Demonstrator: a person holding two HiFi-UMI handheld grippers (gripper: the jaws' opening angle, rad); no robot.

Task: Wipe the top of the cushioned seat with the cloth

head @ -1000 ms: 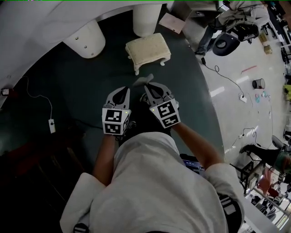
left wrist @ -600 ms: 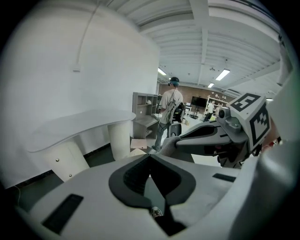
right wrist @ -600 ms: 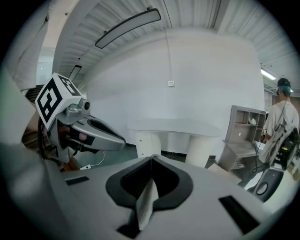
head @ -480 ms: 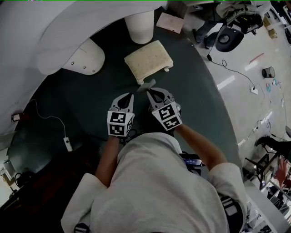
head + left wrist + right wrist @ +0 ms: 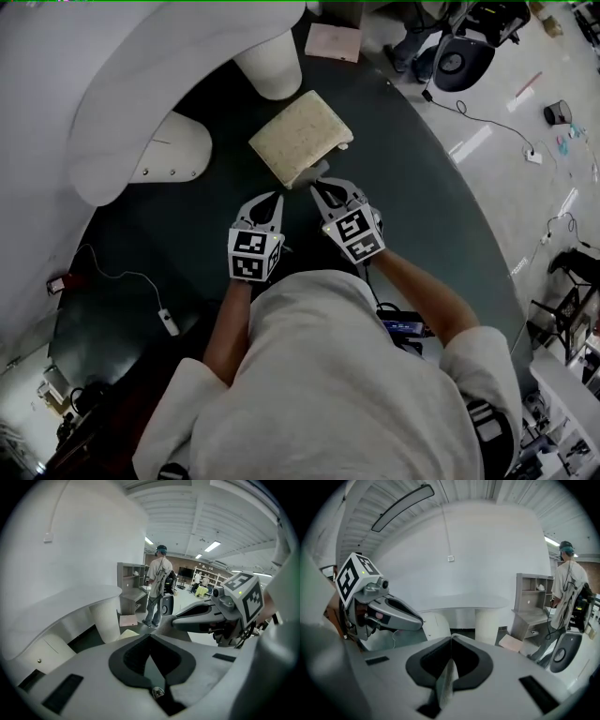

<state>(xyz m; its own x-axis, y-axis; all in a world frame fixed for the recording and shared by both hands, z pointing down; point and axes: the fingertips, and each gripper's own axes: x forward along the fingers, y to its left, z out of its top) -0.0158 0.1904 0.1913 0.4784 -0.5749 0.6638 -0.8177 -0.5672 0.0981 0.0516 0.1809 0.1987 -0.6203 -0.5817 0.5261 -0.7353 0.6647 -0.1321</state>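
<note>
Near the cushioned seat (image 5: 298, 139), right claw (image 5: 325, 186) clamps the cloth (image 5: 315, 172) thinly, left claw (image 5: 274, 197) closed empty; wiping drag could free it.

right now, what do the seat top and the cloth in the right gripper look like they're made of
Cushioned seat: cream, matte, nubbly top with rounded edges, probably woven or looped fabric over padding. Cloth: thin, pale grey, a limp fold pinched in the right gripper, likely a light textile; weave too blurred to tell.
</note>
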